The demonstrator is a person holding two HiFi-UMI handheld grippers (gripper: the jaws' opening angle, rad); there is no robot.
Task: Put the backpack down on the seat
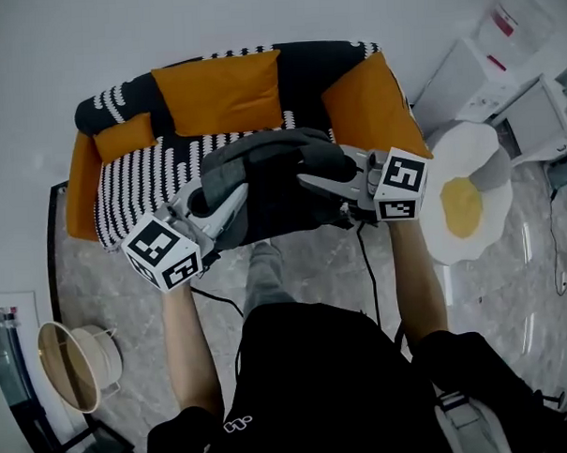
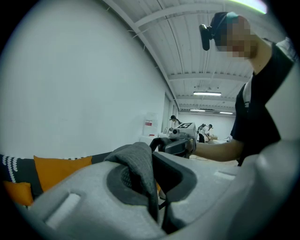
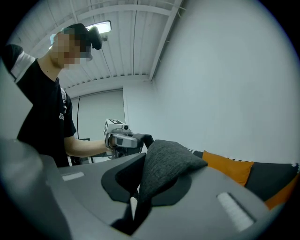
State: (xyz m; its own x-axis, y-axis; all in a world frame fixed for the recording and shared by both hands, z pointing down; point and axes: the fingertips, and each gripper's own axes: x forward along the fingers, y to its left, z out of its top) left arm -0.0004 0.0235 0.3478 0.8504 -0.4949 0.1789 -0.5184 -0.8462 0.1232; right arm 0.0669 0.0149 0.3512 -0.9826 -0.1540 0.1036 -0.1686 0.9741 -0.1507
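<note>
Flanking seat [image 1: 131,176]: egg-shaped mat [image 1: 463,196] right, basket [image 1: 79,366] left; backpack [image 1: 282,193] gripped.

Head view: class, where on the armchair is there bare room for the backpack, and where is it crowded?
Bare: the striped seat between the orange armrest at the picture's left and the backpack. Crowded: the back-left corner, with a small orange pillow, and the middle, where the left claw and right claw grip the backpack.

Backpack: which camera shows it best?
The head view. It shows nearly the whole dark grey backpack from above, held over the striped seat by the left tongs and right tongs. Each gripper view shows only a pinched grey fold of it, close up.
</note>
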